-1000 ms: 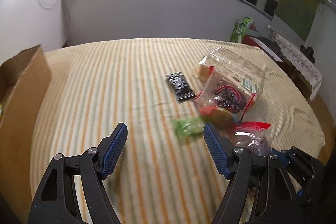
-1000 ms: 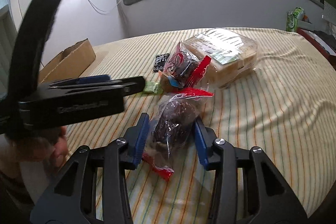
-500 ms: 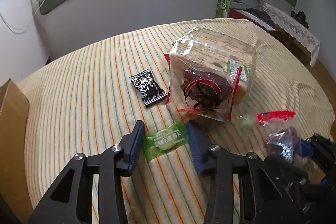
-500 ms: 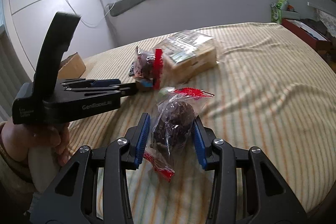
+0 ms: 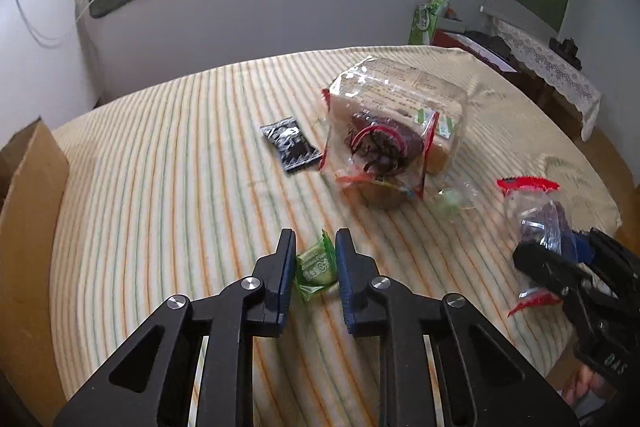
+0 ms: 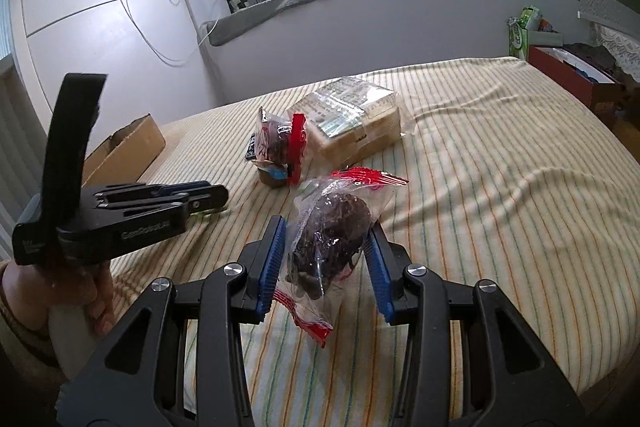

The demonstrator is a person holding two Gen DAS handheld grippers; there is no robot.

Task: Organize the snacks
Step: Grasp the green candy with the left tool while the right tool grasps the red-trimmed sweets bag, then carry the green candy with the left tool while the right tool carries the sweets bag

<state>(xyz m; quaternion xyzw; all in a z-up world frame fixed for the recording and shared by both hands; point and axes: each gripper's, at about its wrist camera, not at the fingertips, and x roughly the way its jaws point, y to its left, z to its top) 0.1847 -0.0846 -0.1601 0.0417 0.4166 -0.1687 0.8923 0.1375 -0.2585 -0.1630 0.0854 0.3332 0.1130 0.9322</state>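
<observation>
Striped bedcover (image 5: 168, 187) carries six snacks; left gripper (image 5: 312, 259) pinches one green candy (image 5: 316, 267), right gripper (image 6: 324, 247) clamps one dark pastry bag (image 6: 332, 227) at three o'clock

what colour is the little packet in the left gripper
Green, with pale print; the small packet shows best in the left wrist view, pinched by the left gripper.
</observation>
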